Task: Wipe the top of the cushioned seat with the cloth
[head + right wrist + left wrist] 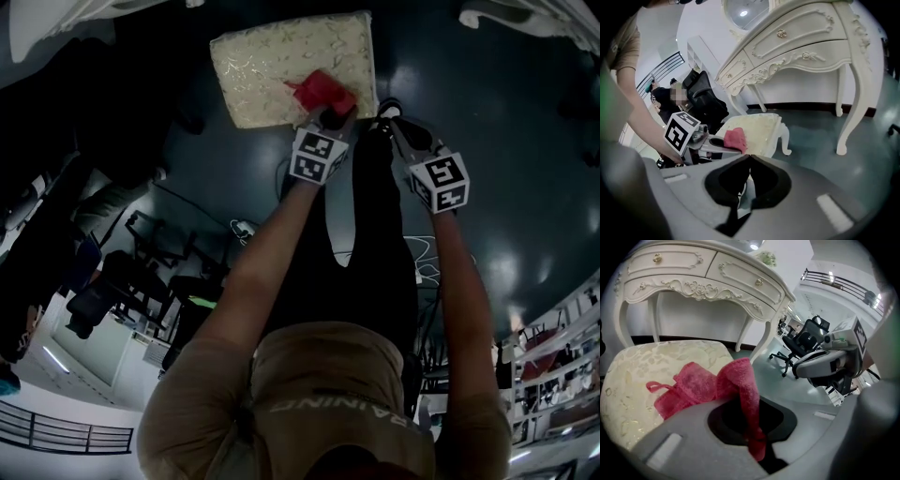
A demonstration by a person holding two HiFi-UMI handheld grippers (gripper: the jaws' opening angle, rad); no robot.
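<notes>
Left gripper has its jaws clamped on the red cloth, which rests near the cushioned seat's front right corner. Right gripper hangs just off the seat's side, jaws together, empty. I'd say wiping's barely begun: bare cushion spreads left and away, towards the dressing table. Near edge is close!

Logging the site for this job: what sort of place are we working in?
Probably an office or lab hall staged with furniture: an ornate white dressing table, black office chairs on a glossy floor, and a balcony railing.
</notes>
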